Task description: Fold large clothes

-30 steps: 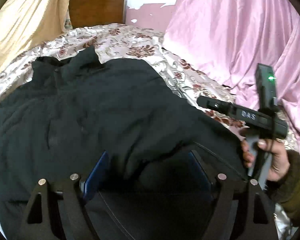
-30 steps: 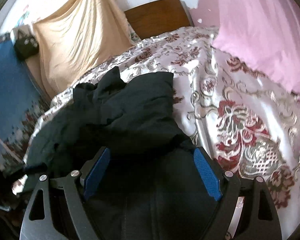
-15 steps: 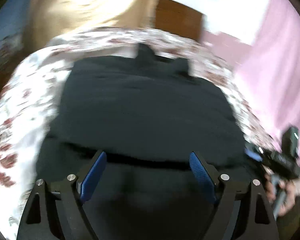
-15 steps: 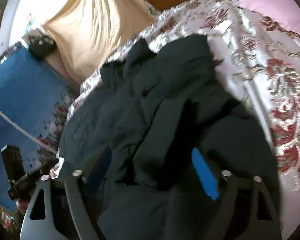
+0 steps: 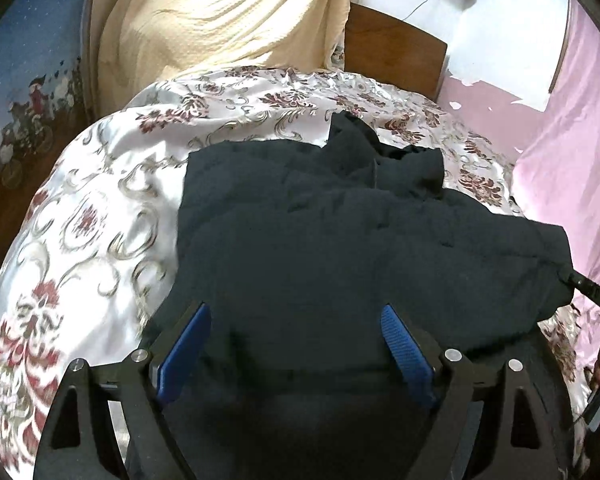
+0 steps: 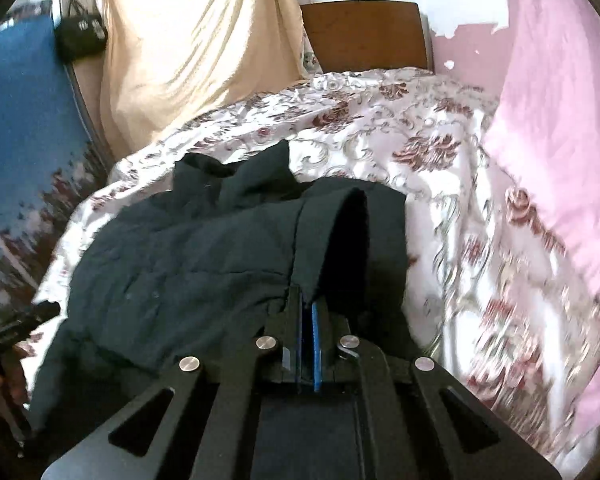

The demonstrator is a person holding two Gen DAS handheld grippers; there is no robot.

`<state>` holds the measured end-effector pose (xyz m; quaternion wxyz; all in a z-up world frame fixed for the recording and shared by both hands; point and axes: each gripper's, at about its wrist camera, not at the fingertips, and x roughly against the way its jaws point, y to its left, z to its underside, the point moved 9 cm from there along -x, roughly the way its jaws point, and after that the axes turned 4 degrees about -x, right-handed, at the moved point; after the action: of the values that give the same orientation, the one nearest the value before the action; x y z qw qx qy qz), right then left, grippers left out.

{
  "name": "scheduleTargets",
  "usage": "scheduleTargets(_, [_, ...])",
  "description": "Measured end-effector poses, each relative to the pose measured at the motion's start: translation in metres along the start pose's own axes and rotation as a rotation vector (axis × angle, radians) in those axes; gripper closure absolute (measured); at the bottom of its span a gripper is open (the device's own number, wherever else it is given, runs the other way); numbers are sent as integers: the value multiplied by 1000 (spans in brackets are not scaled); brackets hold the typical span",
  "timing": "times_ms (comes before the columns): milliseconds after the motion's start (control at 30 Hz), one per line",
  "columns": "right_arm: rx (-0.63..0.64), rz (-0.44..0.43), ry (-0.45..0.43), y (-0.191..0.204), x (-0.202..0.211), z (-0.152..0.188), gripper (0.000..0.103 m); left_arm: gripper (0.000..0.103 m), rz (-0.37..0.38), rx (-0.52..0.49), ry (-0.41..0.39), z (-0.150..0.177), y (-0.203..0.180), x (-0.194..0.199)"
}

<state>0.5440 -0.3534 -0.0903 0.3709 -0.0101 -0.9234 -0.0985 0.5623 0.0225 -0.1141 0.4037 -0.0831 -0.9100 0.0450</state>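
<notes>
Bed in floral satin cover, black garment, perhaps a jacket, spread across it

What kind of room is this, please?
Most likely a bedroom: a bed with a floral bedspread, a wooden headboard, and a dark garment spread on it for folding.

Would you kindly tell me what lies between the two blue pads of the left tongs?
In the left wrist view, only the dark garment lies between the open left tongs' pads, which do not pinch it.
</notes>
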Motion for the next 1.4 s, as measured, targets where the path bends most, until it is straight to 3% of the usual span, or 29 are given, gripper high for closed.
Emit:
scheduleTargets(133, [9, 62, 75, -17, -35, 3, 98, 16, -25, 2, 54, -8, 0, -34])
scheduleTargets(200, [-10, 88, 123, -26, -53, 12, 92, 16, -24, -5, 84, -5, 0, -48])
scheduleTargets(333, [69, 187, 19, -25, -44, 6, 83, 8, -38, -76, 88, 4, -5, -61])
scheduleTargets(400, [129, 177, -15, -12, -43, 0, 83, 7, -59, -106, 81, 8, -7, -64])
scheduleTargets(533, [216, 147, 98, 7, -77, 13, 83, 3, -67, -105, 83, 12, -5, -70])
scheduleTargets(667, [208, 136, 130, 7, -98, 25, 83, 0, -40, -92, 111, 16, -1, -79])
scheduleTargets(867, [185, 92, 148, 6, -94, 20, 80, 0, -10, -105, 157, 6, 2, -69])
scheduleTargets(1000, [170, 37, 132, 4, -81, 2, 56, 0, 22, -68, 146, -20, 11, -54])
scheduleTargets(1233, [105, -32, 112, 23, -84, -53, 40, 0, 95, 72, 94, -98, 9, -62])
scheduleTargets(1300, [55, -53, 115, 31, -96, -70, 32, 0, 102, 85, 72, -122, 2, -77])
scheduleTargets(1400, [-43, -89, 126, 42, -120, -95, 31, 0, 114, 101, 68, -152, -11, -106])
